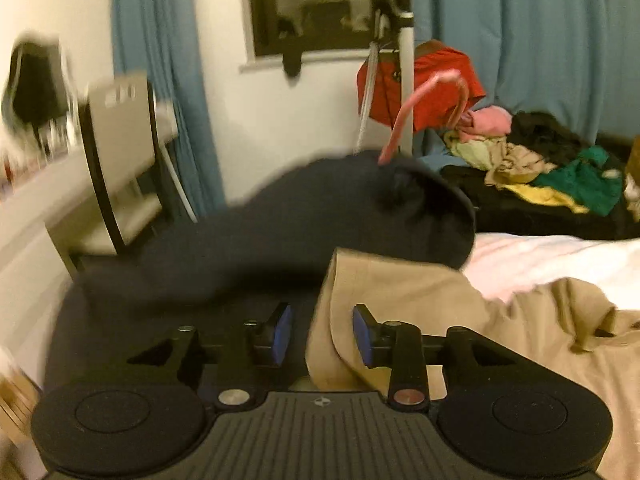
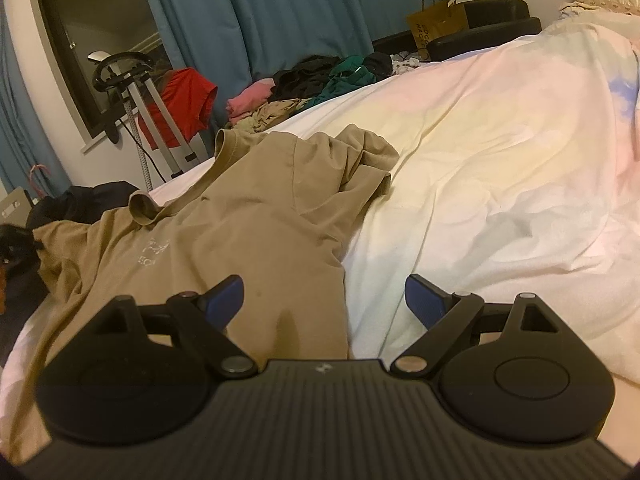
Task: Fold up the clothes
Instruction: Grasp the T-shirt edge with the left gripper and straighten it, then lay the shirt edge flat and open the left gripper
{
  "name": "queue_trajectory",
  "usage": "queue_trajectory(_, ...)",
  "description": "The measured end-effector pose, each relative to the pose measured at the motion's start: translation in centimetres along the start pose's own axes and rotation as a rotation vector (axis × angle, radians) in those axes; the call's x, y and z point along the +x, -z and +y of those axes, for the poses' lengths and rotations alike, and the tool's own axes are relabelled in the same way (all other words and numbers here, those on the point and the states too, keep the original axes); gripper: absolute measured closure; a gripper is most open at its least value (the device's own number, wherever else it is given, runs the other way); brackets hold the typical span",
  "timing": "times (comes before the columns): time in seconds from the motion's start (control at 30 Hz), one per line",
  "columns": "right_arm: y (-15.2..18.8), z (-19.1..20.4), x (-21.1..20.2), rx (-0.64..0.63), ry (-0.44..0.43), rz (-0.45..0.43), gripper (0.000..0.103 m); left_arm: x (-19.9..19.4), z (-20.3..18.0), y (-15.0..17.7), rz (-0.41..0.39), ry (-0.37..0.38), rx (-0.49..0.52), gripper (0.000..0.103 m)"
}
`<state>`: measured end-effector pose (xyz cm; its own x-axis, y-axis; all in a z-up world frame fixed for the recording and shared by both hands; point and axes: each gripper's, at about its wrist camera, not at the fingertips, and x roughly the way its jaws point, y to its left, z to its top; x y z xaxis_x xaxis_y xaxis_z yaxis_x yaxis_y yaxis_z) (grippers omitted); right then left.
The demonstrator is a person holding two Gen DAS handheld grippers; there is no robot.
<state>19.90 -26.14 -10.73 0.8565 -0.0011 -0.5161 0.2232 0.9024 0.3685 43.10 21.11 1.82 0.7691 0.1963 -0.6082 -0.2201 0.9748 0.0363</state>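
A tan T-shirt (image 2: 248, 216) lies front up and rumpled on the white duvet (image 2: 500, 160), its collar toward the far left. My right gripper (image 2: 325, 300) is open wide just above the shirt's near hem, with nothing between its fingers. In the left wrist view a fold of the tan T-shirt (image 1: 400, 300) stands between the blue pads of my left gripper (image 1: 322, 333). The right pad is at the cloth, while a gap shows beside the left pad, so the jaws are open. A dark navy garment (image 1: 240, 240) lies just beyond, partly under the shirt.
A pile of mixed clothes (image 1: 540, 164) covers the far side of the bed. A red garment (image 1: 432, 84) hangs on a metal stand (image 1: 406, 80). A chair (image 1: 120, 160) stands at left by the blue curtains (image 2: 280, 12). A paper bag (image 2: 438, 24) sits far back.
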Motion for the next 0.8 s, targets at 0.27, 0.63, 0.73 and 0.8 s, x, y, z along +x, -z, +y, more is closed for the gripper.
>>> queue_trajectory(0.27, 0.0, 0.1, 0.1, 0.002, -0.013, 0.008, 0.014, -1.5, 1.1, 4.9, 0.020, 0.194, -0.086, 0.047)
queue_trajectory(0.63, 0.1, 0.3, 0.3, -0.021, -0.006, 0.008, 0.014, -1.7, 1.5, 6.4, 0.014, 0.176, -0.131, 0.099)
queue_trajectory(0.73, 0.1, 0.5, 0.1, -0.034, -0.013, -0.003, 0.014, -3.1, 2.4, 6.2, -0.007, 0.087, -0.084, 0.097)
queue_trajectory(0.8, 0.1, 0.6, 0.0, -0.044, -0.017, -0.010, 0.014, -3.4, 2.9, 6.5, 0.022, 0.019, -0.072, 0.093)
